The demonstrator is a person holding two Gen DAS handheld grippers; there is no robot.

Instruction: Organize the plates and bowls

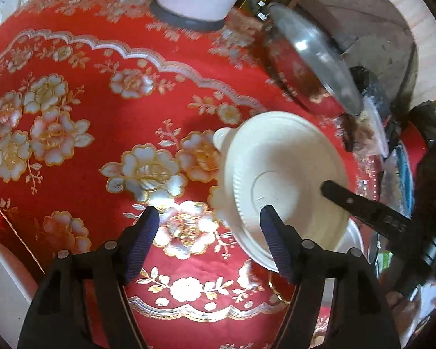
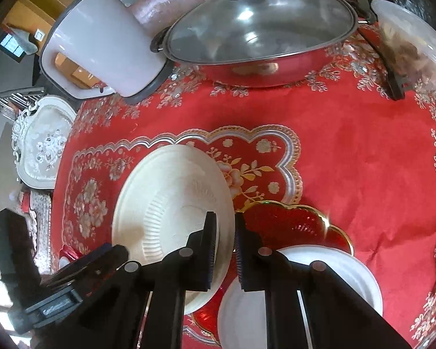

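Above the red tablecloth, the right gripper is pinching the cream plate by its rim. It is looking light, stiff and probably slippery; the left gripper is hanging open, empty.

Ahead of me a steel wok under a glass lid sits on my desk's red floral tablecloth. A pale kettle stands left of it, a clear plastic food container right.
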